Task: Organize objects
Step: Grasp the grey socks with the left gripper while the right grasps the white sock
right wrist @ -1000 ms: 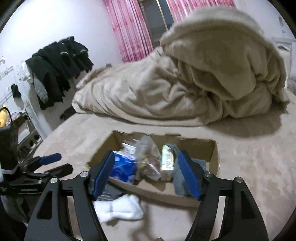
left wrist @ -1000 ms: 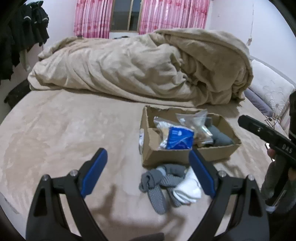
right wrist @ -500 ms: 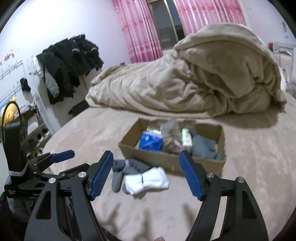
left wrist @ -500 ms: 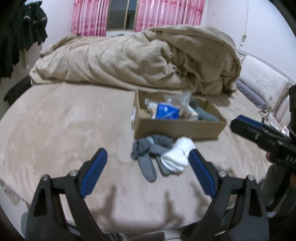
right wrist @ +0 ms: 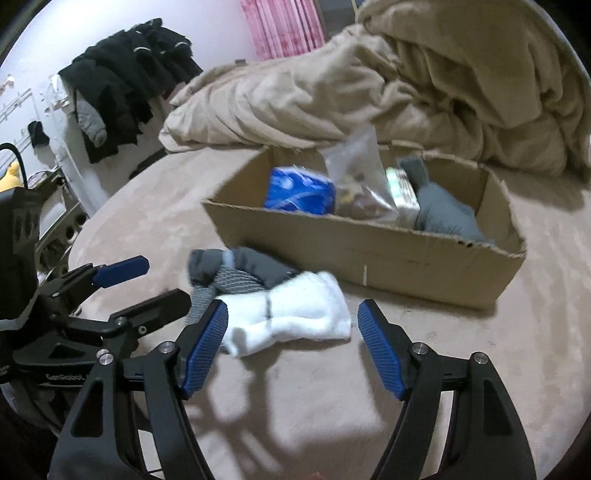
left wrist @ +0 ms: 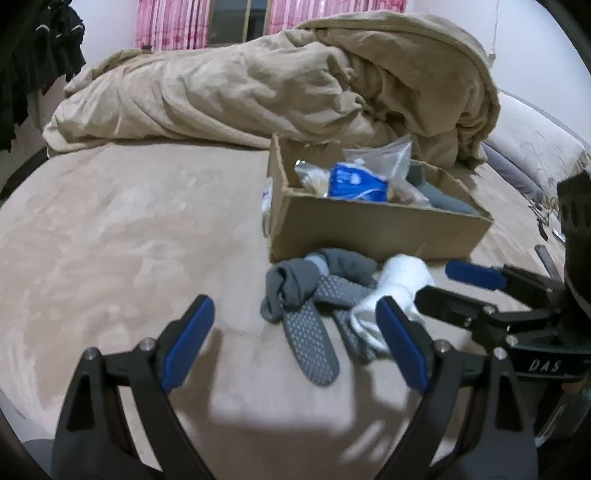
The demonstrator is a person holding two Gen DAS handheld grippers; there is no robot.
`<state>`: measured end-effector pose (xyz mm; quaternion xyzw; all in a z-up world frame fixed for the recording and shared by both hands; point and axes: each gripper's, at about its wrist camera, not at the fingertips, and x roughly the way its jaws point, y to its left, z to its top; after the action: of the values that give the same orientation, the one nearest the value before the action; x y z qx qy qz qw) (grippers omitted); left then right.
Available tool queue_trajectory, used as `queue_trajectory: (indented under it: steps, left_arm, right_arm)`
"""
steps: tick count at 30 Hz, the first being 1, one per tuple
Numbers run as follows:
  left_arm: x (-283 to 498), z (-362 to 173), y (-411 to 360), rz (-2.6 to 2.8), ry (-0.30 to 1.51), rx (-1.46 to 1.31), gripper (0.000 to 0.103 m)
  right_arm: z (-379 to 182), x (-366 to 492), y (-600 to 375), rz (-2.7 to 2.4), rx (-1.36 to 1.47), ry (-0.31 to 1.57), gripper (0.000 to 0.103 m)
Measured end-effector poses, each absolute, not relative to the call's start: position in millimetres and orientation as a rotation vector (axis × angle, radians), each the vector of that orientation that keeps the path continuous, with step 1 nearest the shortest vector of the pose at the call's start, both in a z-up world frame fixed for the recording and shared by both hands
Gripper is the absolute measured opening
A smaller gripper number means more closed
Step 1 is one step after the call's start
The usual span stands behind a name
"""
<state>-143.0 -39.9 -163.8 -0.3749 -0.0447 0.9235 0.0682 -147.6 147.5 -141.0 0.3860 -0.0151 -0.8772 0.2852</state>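
Several items already packed in cardboard box (right wrist: 369, 254); grey socks (left wrist: 306, 291) and white socks (right wrist: 291, 314) left on bed (left wrist: 129, 229) at box's 6 o'clock. Both left gripper (left wrist: 295, 343) and right gripper (right wrist: 291, 347) jaws held apart, nothing grasped.

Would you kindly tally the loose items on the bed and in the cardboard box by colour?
Grey: 2, the grey socks on the bed and a grey garment in the cardboard box
White: 1, the white socks
Blue: 1, blue packet
Clear: 1, plastic bag
Greenish: 1, small pack
Total: 6

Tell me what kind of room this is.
Most likely a bedroom: a rumpled beige duvet lies on a bed, pink curtains cover the window, and dark clothes hang on the wall.
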Motion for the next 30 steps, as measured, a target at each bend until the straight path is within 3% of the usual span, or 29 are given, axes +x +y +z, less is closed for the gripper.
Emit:
queue_trajectory:
  steps: [5, 7, 10, 12, 13, 18, 22, 24, 30]
  left_arm:
    - [-166.9, -180.2, -42.8, 2.758, -0.184, -1.117, 0.084]
    - [-176.0, -186.5, -45.1, 2.721, -0.253, -1.139, 0.072]
    - [-183.8, -192.6, -45.1, 2.706, -0.309, -1.147, 0.065]
    - [-183.2, -191.5, -40.7, 2.696, -0.285, -1.140, 0.055]
    - [-181.6, -191.0, -39.5, 2.689, -0.287, -1.132, 0.050]
    - [-167.7, -187.2, -36.2, 2.672, -0.303, -1.113, 0.036]
    - [-152.3, -179.6, -35.5, 2.686, -0.306, -1.081, 0.032]
    - [-145.7, -175.0, -36.4, 2.696, -0.322, -1.063, 0.031]
    - [-125.0, -159.7, -42.4, 2.726, -0.351, -1.042, 0.030]
  right_arm:
    - [-160.0, -170.4, 147.4, -2.263, 1.075, -0.134, 0.074]
    - [-166.7, -178.7, 144.8, -2.208, 1.091, -0.184, 0.074]
    - [-171.1, -182.2, 143.7, -2.192, 1.091, -0.214, 0.074]
    - [-167.9, -177.0, 144.6, -2.179, 1.073, -0.215, 0.064]
    - [-166.4, -173.7, 145.8, -2.162, 1.067, -0.225, 0.054]
    - [-159.8, -157.9, 154.5, -2.186, 1.040, -0.208, 0.045]
    - [-151.1, -145.7, 167.8, -2.211, 1.019, -0.215, 0.040]
    - [-144.8, -140.7, 174.5, -2.231, 0.999, -0.212, 0.028]
    - [-125.6, -128.9, 182.0, -2.292, 0.940, -0.190, 0.021]
